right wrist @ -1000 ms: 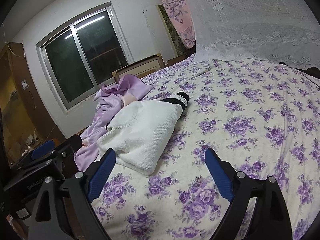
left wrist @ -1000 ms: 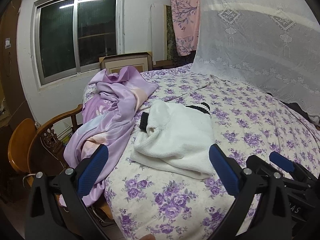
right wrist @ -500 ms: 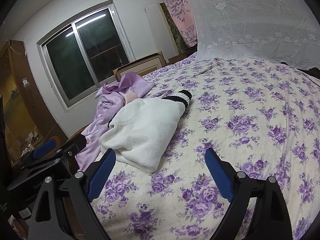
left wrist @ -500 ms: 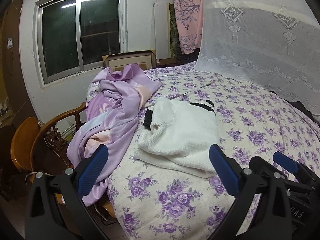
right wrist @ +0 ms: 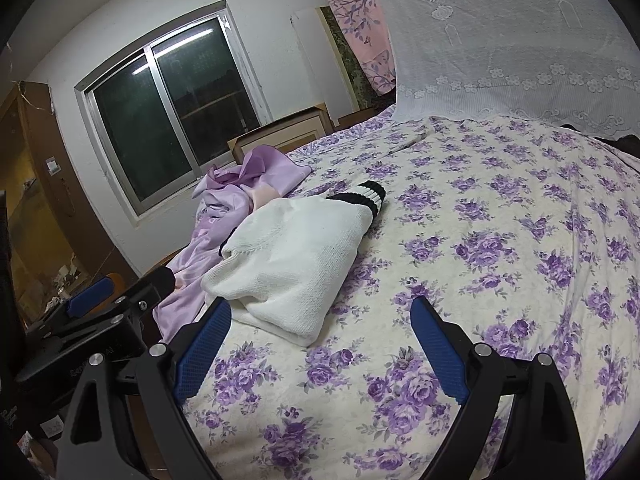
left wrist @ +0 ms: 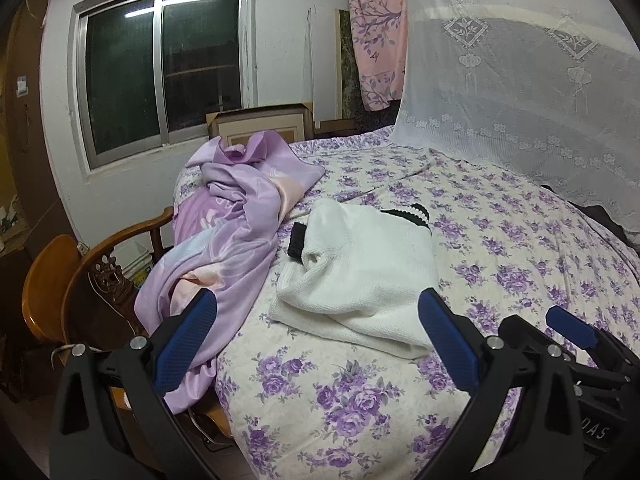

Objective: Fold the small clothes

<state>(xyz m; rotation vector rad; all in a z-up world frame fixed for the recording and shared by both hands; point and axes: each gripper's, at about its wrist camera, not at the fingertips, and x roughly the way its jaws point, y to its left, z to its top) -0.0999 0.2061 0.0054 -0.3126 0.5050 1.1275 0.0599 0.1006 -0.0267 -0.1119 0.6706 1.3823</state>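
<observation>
Sweater [left wrist: 360, 264], white and folded, lies on my bedspread [left wrist: 500, 240] just ahead of the left claw [left wrist: 316, 336] and ahead-left of the right claw [right wrist: 320, 340]; both gape wide, holding nothing.

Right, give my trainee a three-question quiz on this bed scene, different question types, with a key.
1. True or false: the left tool is clamped on the folded white knitted sweater.
2. Which lies nearer the window: A) the crumpled lilac satin garment, B) the white sweater?
3. Fill in: the sweater rests on the ______-flowered bedspread.

Key:
1. False. Both the left tool and the right tool are open and hold nothing.
2. A.
3. Purple.
</observation>
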